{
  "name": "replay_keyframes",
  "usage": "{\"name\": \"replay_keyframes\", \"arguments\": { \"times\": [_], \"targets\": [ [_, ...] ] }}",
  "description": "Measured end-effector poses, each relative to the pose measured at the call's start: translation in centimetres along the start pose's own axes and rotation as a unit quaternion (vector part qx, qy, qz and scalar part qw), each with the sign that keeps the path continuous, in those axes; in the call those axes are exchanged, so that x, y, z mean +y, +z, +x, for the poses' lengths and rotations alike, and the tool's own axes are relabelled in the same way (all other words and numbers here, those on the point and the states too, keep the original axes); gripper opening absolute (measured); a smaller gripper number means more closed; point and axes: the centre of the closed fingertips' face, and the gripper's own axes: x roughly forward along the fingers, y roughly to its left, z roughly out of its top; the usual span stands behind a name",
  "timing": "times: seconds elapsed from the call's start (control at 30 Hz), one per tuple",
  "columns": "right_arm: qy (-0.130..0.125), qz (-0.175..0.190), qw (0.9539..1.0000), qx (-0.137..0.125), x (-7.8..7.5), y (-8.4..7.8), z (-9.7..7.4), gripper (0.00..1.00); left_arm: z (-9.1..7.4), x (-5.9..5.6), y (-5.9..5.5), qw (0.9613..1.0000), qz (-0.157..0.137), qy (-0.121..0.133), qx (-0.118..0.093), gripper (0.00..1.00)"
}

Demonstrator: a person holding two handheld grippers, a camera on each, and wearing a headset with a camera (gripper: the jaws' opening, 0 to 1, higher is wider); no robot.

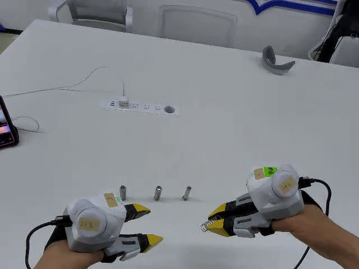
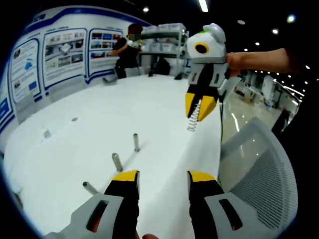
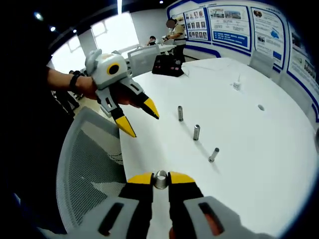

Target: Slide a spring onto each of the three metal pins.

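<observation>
At about seven o'clock on the white table (image 1: 224, 129), the left white-and-grey gripper with yellow tips (image 1: 147, 224) holds its jaws spread wide with nothing between them. Just beyond it, around six o'clock, three small upright metal pins (image 1: 158, 193) stand in a row. The left two look wrapped in coils and the right pin (image 1: 187, 194) looks bare. At five o'clock the matching right gripper (image 1: 217, 221) is pinched tight on a small silver coil spring (image 1: 208, 225), near that last pin but clear of it.

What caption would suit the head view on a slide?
Right tool holds a spring near three metal pins on a white table; left tool is open.
</observation>
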Motion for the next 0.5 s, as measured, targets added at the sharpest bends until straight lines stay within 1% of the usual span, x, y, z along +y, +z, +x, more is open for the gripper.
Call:
{"name": "replay_keyframes", "arguments": {
  "times": [0.1, 0.27, 0.33, 0.5],
  "targets": [
    [-0.002, 0.002, 1.0000, 0.002, -0.3, -0.2, 0.0, 0.13, -0.4, 0.5, -0.4, 0.9999, -0.005, 0.008, 0.002, 0.41],
    [-0.009, 0.009, 0.9998, 0.013, -1.0, -0.9, 0.0, 0.13, -1.2, 1.5, -1.0, 0.9995, -0.018, 0.025, 0.003, 0.43],
    [-0.014, 0.011, 0.9997, 0.016, -1.4, -1.0, 0.0, 0.13, -1.5, 2.0, -1.4, 0.9991, -0.024, 0.033, 0.006, 0.45],
    [-0.027, 0.019, 0.9992, 0.022, -2.6, -1.2, 0.1, 0.13, -2.5, 3.1, -2.0, 0.9977, -0.042, 0.053, 0.004, 0.47]
  ]
}}
